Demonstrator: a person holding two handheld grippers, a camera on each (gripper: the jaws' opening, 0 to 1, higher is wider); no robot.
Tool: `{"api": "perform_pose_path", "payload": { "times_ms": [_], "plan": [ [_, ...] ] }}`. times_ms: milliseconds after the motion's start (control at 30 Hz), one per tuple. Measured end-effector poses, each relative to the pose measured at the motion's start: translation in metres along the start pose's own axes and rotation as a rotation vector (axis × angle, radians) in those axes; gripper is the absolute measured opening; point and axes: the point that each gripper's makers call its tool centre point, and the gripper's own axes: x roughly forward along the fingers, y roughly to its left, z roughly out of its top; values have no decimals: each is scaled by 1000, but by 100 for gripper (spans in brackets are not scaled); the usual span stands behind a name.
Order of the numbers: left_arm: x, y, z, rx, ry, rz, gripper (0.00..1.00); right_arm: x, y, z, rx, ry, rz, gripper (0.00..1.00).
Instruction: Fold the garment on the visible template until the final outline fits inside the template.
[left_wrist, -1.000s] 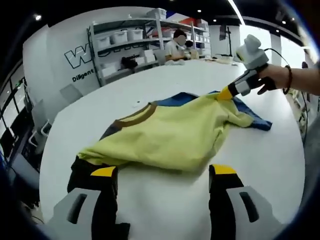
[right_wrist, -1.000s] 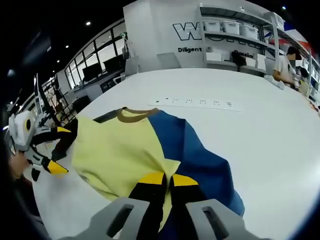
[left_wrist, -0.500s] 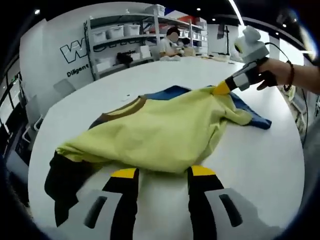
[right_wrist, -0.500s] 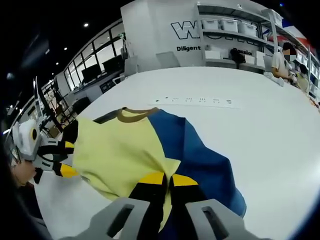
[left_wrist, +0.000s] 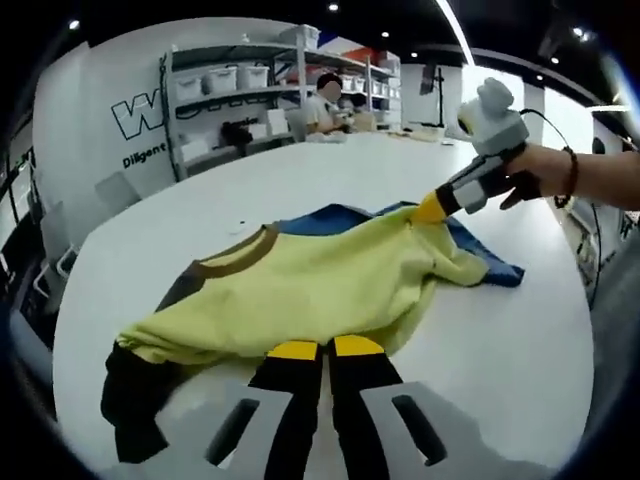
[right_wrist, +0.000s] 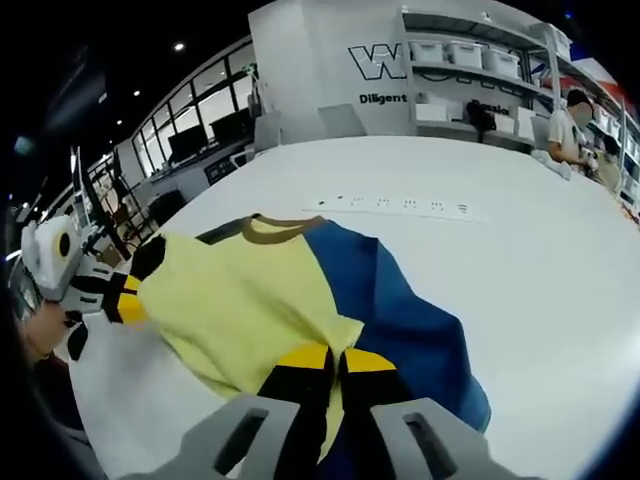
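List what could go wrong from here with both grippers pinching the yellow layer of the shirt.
1. The left gripper and right gripper each pinch only an edge of the yellow layer; it may slip free mid-fold.
2. The blue layer lies bunched underneath, so creases may get folded in.
3. The black sleeve trails loose and may stick out of the final outline.

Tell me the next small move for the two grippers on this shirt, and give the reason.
Probably lift both together and carry the yellow layer across. The left gripper is shut on the shirt's near edge, the right gripper is shut on the opposite edge, and the blue layer lies spread on the white table.
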Motion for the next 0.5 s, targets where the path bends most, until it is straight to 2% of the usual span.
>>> {"api": "perform_pose_path", "payload": {
  "times_ms": [167,267,400,500],
  "plan": [
    [0,3,23,23,-31,-9,2,-2,2,0,-10,3,4,0],
    [8,3,40,38,-40,-31,2,-3,3,0,-16,3,9,0],
    [20,2,50,39,-21,-43,2,-4,2,-1,-18,6,10,0],
    [37,2,55,44,-6,-42,2,-4,2,-3,-12,10,10,0]
  ]
}}
